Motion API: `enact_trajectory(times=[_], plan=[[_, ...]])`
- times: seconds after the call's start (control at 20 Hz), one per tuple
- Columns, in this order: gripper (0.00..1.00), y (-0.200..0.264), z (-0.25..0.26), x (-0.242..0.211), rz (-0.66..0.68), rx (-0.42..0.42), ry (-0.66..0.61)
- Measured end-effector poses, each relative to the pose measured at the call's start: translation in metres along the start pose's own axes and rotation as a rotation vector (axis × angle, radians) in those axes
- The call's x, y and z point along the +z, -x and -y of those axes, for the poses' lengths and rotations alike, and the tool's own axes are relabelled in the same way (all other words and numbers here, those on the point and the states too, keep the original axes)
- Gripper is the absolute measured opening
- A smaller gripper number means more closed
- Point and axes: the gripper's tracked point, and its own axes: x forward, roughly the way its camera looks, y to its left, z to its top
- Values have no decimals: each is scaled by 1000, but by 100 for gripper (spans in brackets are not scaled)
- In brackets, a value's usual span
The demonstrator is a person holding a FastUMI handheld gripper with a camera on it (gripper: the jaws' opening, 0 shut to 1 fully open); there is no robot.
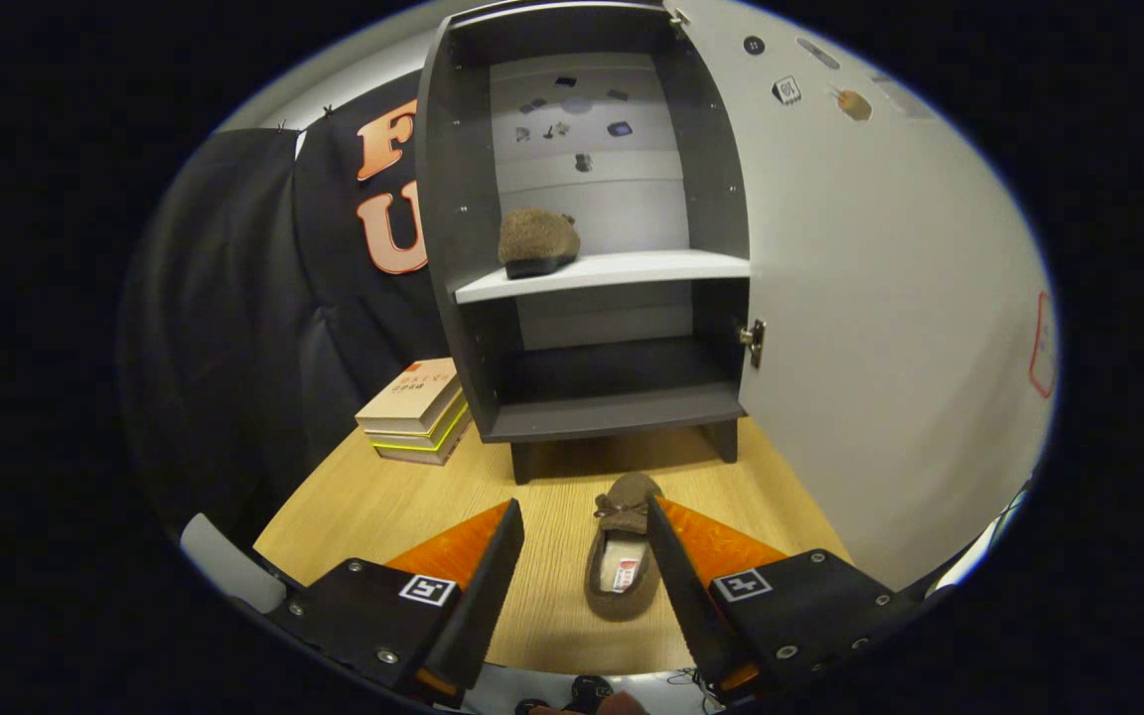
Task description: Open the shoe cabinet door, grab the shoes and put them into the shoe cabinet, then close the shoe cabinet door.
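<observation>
- Gripper [584,536] held wide, its fingers clasping nothing
- Brown slipper [624,549] lies on the wooden table [373,501] between the fingers — nearer the right one, toe with its bow pointing far toward the cabinet; whether it touches that finger I cannot tell
- Shoe cabinet [592,248] stands just beyond, its door [880,328] swung open to the right
- Second brown slipper [536,241] sits on the cabinet's middle shelf, left side
- Stack of books [416,412] on the table left of the cabinet — close beside its base

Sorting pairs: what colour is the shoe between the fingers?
Brown, with a small bow; the shoe shows best in the gripper view, between the open gripper fingers.
</observation>
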Motion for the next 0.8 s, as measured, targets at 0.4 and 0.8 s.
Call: enact_trajectory(times=[0.4,0.8], plan=[[80,-94,11,-86,-118,18,-49],[78,-158,4,-114,-146,32,27]])
